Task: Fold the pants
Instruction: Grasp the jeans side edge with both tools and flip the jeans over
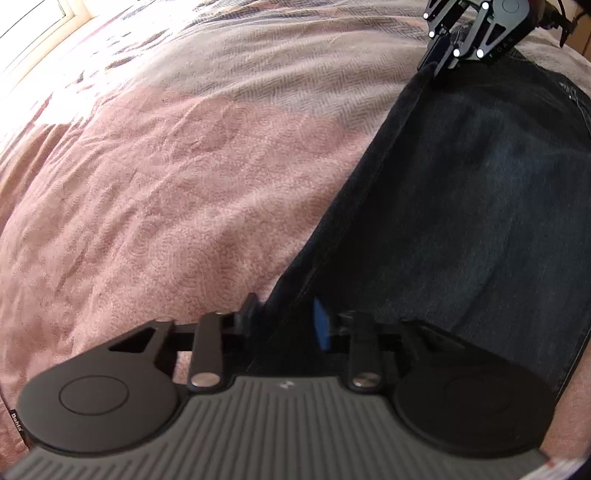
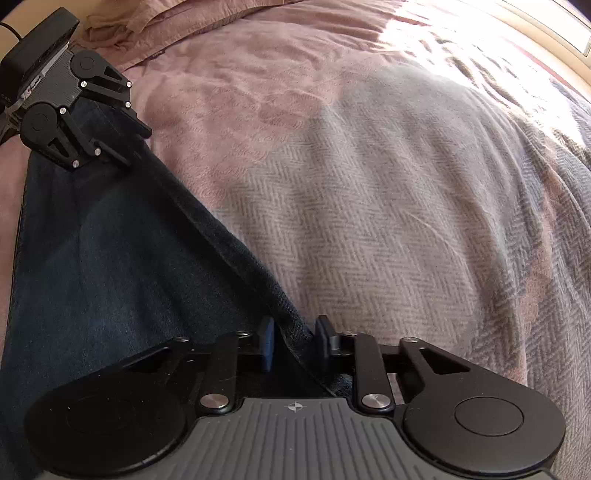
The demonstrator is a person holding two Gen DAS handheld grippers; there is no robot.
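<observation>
You are working on a bed: a pink quilted bedspread [image 1: 155, 177] with a grey herringbone blanket [image 2: 388, 221] laid across part of it, and strong light from a window [image 1: 33, 26] washing out the far side. Start with your left gripper [image 1: 284, 321]: its fingers stand apart on either side of one long edge of the pants [image 1: 461, 206], one finger out over the bedspread and the blue pad over the denim, with a clear gap showing, so the jaws read as fairly wide and straddling the edge, not pinching it (from the other camera they also look spread, with the cloth passing between the tips). Moving across to your right gripper [image 2: 293, 341], its two pads sit much closer together, and the same edge of the pants runs straight up between them; I judge that it is holding that edge, though a sliver of space beside one pad leaves the grip less than certain. With one tool at each end of one long side, you seem set to lift or carry that whole edge evenly, so the fold stays square. The pants themselves are dark blue denim, lying flat in a long, narrow band along the near side of the bed, already doubled leg on leg by the look of them, with a stitched seam tracing the edge and a few soft ripples.
</observation>
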